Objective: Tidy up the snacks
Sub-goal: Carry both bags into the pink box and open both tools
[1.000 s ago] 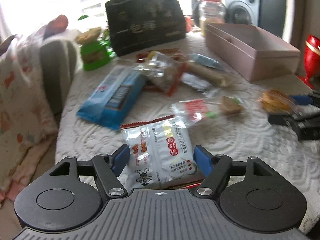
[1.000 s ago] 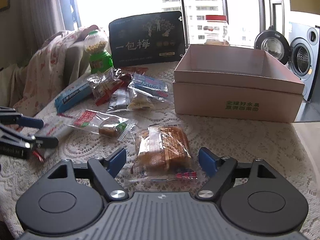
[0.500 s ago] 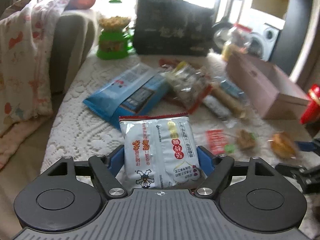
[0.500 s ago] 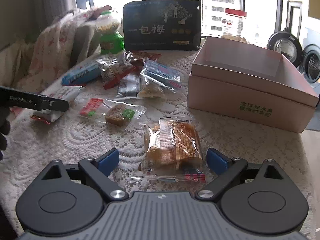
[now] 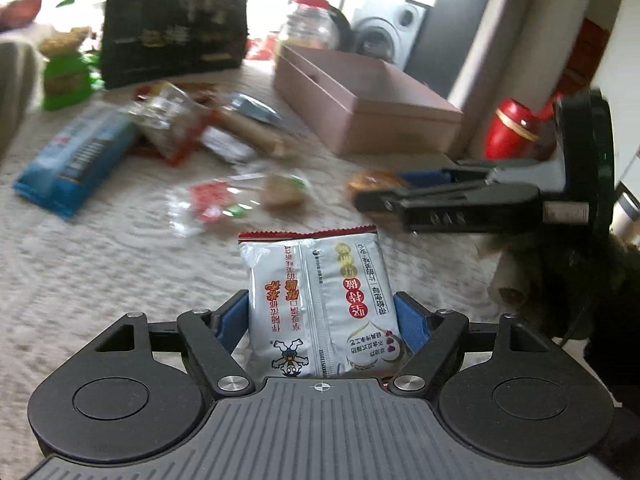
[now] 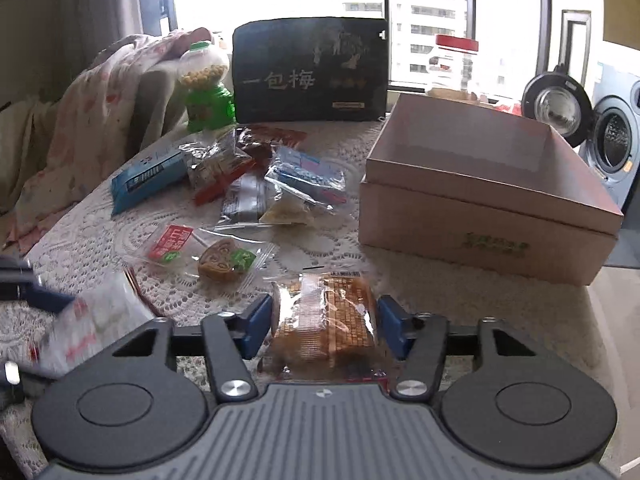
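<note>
Your pink box [image 6: 480, 184] sits open and looks empty, at the tabletop's [image 6: 460, 292] right side. Your left gripper [image 5: 322, 322] fingers clamp the white snack packet [image 5: 320, 300], lifted off the lace. Your right gripper [image 6: 323, 326] fingers have just been closing, pressing the waffle cake packet [image 6: 326, 316]. Loose snacks crowd mid-tabletop.

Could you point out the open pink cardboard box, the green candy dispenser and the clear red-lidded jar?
Open pink cardboard box [image 6: 480, 236]: right wrist view, on its front wall.
Green candy dispenser [image 6: 210, 106]: right wrist view, on its green base.
Clear red-lidded jar [image 6: 456, 66]: right wrist view, on its clear body.
</note>
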Action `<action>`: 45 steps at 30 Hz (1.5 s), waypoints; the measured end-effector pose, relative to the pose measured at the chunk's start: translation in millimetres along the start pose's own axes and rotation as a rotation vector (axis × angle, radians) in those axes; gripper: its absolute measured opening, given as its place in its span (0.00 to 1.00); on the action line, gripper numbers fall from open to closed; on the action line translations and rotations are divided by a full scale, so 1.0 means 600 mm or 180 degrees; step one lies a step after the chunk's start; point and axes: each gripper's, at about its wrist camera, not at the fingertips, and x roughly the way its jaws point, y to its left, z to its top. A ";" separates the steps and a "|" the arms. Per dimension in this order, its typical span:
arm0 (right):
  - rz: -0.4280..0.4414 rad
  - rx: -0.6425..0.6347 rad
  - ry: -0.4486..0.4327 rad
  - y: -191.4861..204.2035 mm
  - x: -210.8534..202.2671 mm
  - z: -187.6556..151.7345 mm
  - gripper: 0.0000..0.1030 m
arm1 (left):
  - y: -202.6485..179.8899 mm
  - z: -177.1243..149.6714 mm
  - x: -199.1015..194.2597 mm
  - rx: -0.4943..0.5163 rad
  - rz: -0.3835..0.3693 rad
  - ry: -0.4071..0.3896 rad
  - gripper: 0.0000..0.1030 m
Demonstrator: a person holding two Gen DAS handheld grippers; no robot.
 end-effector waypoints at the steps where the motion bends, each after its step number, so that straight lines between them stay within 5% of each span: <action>1: -0.0023 0.0029 -0.0018 -0.002 -0.008 -0.001 0.53 | -0.006 0.000 0.005 0.0006 -0.0018 0.0034 0.79; 11: -0.0196 0.0071 -0.0345 -0.047 -0.121 -0.021 0.53 | -0.071 0.039 0.024 0.0230 -0.0160 0.0027 0.79; 16: -0.0309 0.0089 -0.0510 -0.074 -0.160 -0.006 0.53 | -0.097 0.084 0.028 0.0291 -0.0228 -0.0192 0.79; 27: -0.0497 0.0282 -0.0673 -0.166 -0.137 0.118 0.53 | -0.062 0.339 0.090 -0.0124 -0.0285 -0.1077 0.79; 30: -0.0616 0.0316 -0.0659 -0.195 -0.093 0.171 0.53 | -0.045 0.417 0.147 -0.0284 -0.0477 -0.0946 0.79; 33: -0.0739 0.0216 -0.0633 -0.209 -0.027 0.210 0.53 | -0.023 0.485 0.228 -0.0697 -0.0868 -0.0551 0.79; 37: -0.0786 0.0250 -0.0207 -0.211 0.048 0.205 0.54 | -0.045 0.508 0.315 -0.0259 -0.0339 -0.0015 0.79; 39: -0.0581 0.0412 -0.0193 -0.215 0.048 0.185 0.54 | -0.035 0.502 0.333 -0.0123 -0.0312 0.0033 0.79; 42: -0.0374 0.0516 -0.0265 -0.213 0.030 0.171 0.59 | -0.014 0.492 0.344 -0.0323 -0.0554 -0.0075 0.80; 44: -0.0364 0.0489 -0.0255 -0.208 0.021 0.170 0.63 | -0.039 0.477 0.337 0.0160 -0.0106 -0.0131 0.79; 45: -0.0419 0.0451 -0.0259 -0.203 0.017 0.168 0.63 | -0.047 0.469 0.333 0.0329 -0.0107 -0.0159 0.79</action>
